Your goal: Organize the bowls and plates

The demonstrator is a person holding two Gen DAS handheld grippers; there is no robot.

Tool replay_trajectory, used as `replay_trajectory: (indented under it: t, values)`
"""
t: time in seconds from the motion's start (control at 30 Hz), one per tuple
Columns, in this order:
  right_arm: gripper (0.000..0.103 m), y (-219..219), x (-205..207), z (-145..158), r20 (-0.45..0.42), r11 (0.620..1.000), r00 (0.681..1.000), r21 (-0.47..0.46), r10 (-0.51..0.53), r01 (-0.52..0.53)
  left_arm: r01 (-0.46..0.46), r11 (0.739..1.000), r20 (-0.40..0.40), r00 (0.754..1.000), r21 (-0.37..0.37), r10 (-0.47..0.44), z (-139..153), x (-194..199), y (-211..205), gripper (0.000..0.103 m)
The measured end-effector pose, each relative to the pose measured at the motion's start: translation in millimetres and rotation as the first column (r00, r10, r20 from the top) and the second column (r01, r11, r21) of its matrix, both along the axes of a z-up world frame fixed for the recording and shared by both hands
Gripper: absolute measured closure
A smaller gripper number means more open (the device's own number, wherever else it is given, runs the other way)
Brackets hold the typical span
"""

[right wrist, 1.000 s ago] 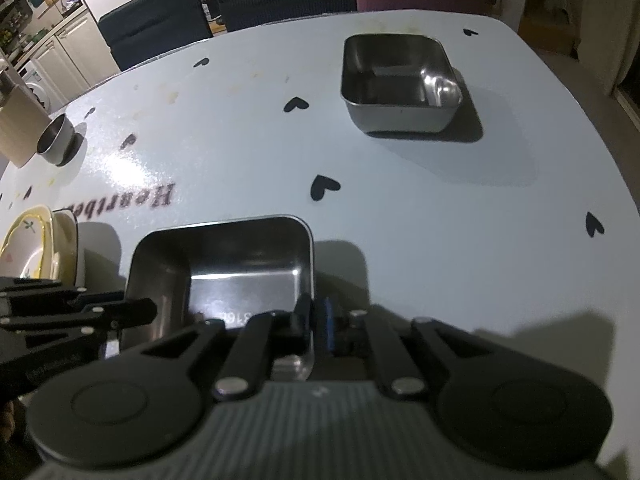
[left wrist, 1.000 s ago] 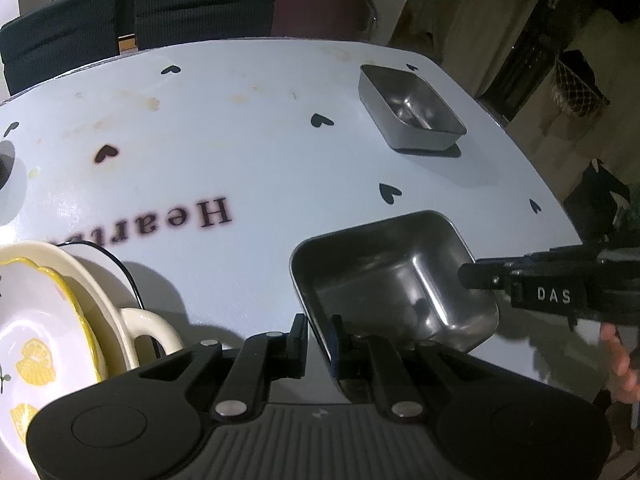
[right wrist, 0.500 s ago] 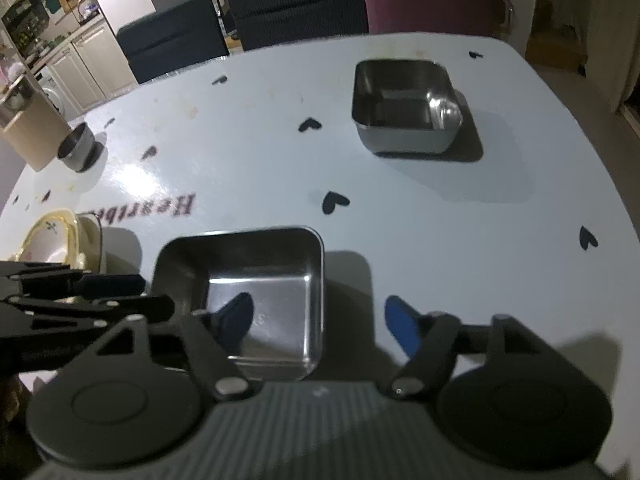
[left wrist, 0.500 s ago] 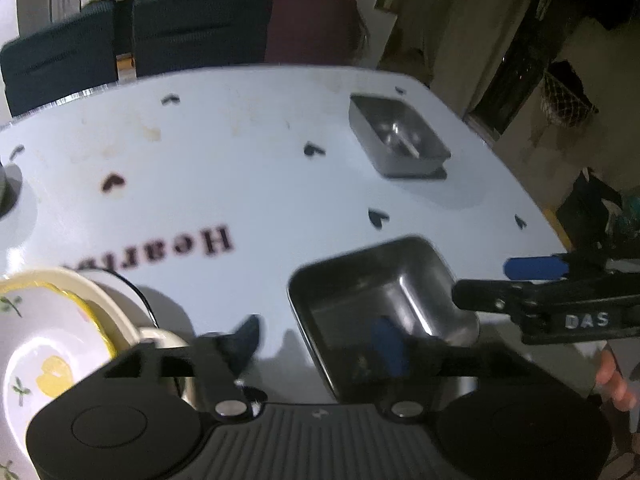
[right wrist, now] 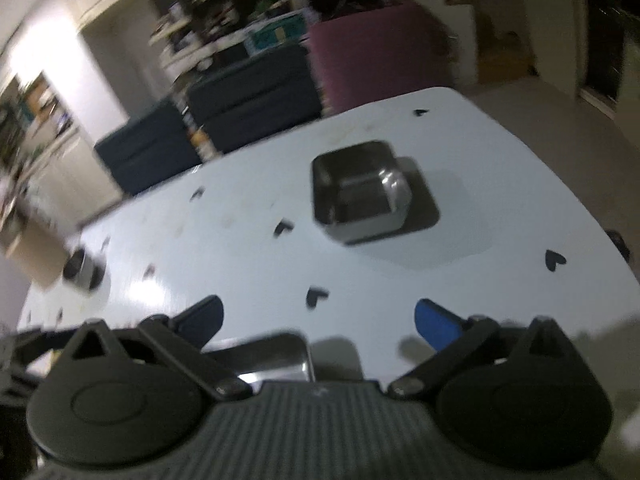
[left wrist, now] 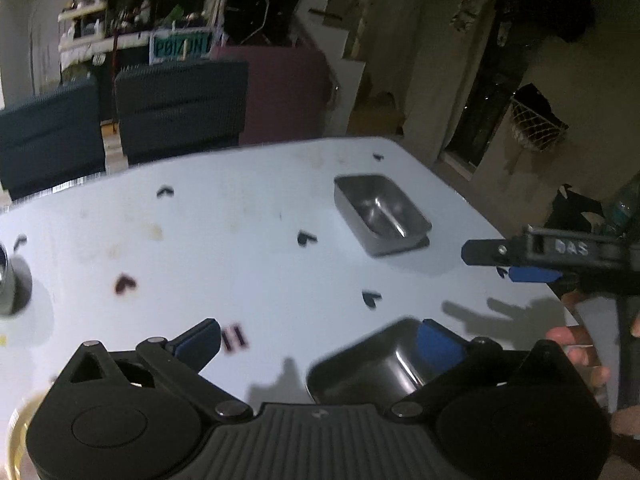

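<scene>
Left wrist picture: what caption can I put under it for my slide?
Left gripper opening over the near steel tray, nothing gripped; a second steel tray waits across the heart-print table.

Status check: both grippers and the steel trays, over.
Left gripper and right gripper opening, nothing between pads. Near steel tray released on table. Far steel tray unobstructed.

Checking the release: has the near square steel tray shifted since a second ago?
Cannot tell. The near square steel tray sits lower in frame, but so do the far steel tray and table hearts.

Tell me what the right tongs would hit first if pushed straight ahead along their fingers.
Probably the bare white heart-print tabletop, short of the far square steel tray. The opening right tongs hold nothing; depth is unclear.
</scene>
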State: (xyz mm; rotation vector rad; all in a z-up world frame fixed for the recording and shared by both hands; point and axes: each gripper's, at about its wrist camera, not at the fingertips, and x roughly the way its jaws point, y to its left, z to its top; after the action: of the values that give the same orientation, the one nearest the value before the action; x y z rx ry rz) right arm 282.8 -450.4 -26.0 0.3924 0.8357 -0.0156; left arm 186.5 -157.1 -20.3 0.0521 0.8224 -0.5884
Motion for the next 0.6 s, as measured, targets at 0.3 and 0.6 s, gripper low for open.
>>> replay_trajectory:
  t: [0.3, 0.6]
  values:
    - [0.000, -31, 42, -22, -0.062, 0.887, 0.930, 0.284, -0.363, 0.365, 0.078, 0.996, 0.069, 0.994, 0.047, -0.081, 12, 42, -15, 0.000]
    - [0.013, -35, 78, -68, -0.214, 0.694, 0.813, 0.433, -0.541, 0.576, 0.092, 0.994, 0.100, 0.990, 0.063, -0.098, 11, 90, -33, 0.000]
